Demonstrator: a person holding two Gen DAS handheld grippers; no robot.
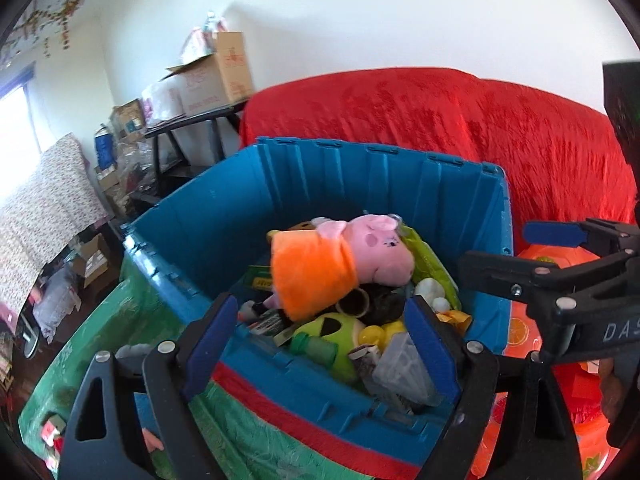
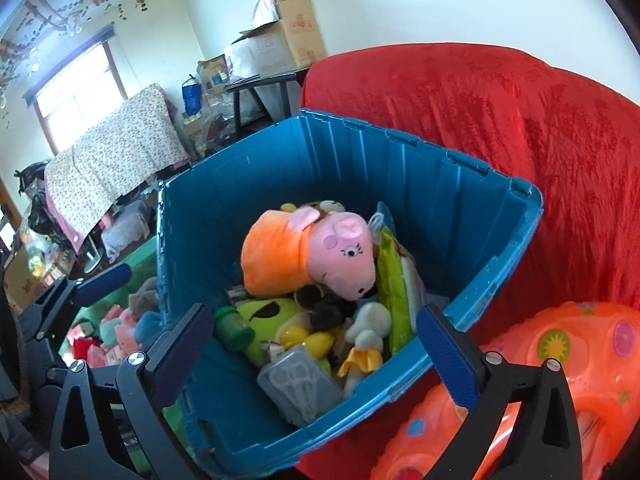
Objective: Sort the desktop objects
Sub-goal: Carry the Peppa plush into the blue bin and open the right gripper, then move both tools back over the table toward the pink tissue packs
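Sorting looked well under way but unfinished, judging by how things lay. At the far left of the right wrist view a heap of small plush toys [image 2: 120, 324] in pink, blue and red sat on a green cover outside the bin, well apart from it, so a fair share of items seemed still to be dealt with. Next came the left gripper [image 1: 320, 344], its blue-padded jaws standing apart over the near wall of the blue bin [image 1: 460, 200] with nothing between them but the view of the contents. The bin stood in the middle of both views, in front of a red-draped sofa [image 1: 480, 128], and was already filled across its floor. On top lay a pink pig plush [image 2: 316, 252] in an orange dress, tipped on its side with its snout pointing down to the right; it looked soft and lightly stuffed, resting loosely on the pile and not wedged in. Under it sat a lime-green round toy [image 2: 272, 320] with a black eye patch, a green bottle [image 2: 234, 330], a small yellow toy, a white stuffed figure [image 2: 370, 328] and a clear grey plastic case [image 2: 300, 384] near the front wall. A green packet [image 2: 394, 280] leaned against the right side. Further right the right gripper [image 2: 316, 356] hung with its jaws spread wide and empty above the bin's front rim. An orange inflatable ring [image 2: 560, 368] lay at the far right, just beside the bin.
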